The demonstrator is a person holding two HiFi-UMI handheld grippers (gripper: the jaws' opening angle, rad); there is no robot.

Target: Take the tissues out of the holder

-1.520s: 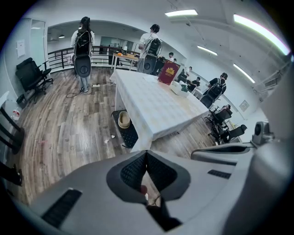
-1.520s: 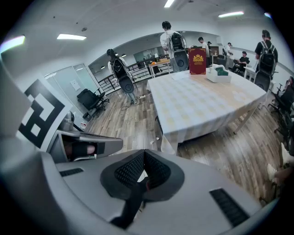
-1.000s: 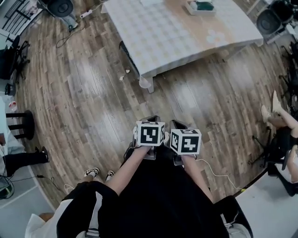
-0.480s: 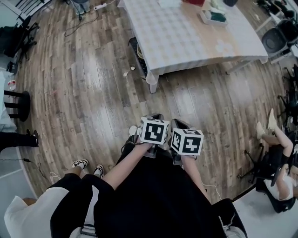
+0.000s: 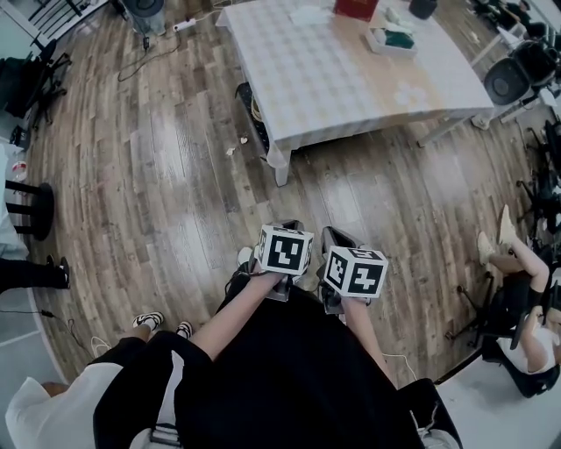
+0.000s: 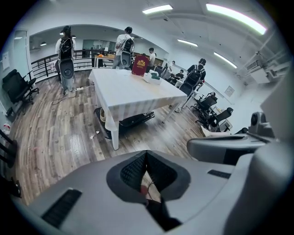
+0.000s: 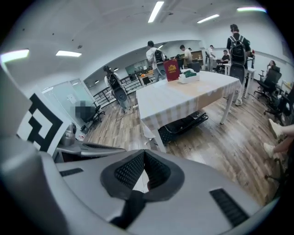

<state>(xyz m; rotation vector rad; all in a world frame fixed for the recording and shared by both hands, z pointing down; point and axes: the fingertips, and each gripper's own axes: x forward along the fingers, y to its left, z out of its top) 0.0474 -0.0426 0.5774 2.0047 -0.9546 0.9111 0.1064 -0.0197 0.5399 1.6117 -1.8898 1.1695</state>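
Observation:
A white holder (image 5: pixel 390 39) with something green in it stands on the checked tablecloth of the table (image 5: pixel 333 79), far ahead of me. It also shows as a small holder (image 6: pixel 151 78) in the left gripper view and as a holder (image 7: pixel 188 77) in the right gripper view. A red box (image 5: pixel 355 9) stands behind it. My left gripper (image 5: pixel 285 230) and right gripper (image 5: pixel 337 235) are held side by side in front of my body, above the wooden floor. Left gripper (image 6: pixel 146 153) and right gripper (image 7: pixel 144 152) are both shut with nothing between the pads.
A black bag (image 5: pixel 250 105) lies under the table's near-left corner. Another person's feet (image 5: pixel 162 323) are at my left, and a seated person (image 5: pixel 517 263) is at the right. Office chairs (image 5: pixel 508 79), a stool (image 5: pixel 26 210) and several standing people (image 6: pixel 124 46) ring the room.
My view has shifted toward the table, so more of its top and the red box now show. Both grippers stay shut and close together.

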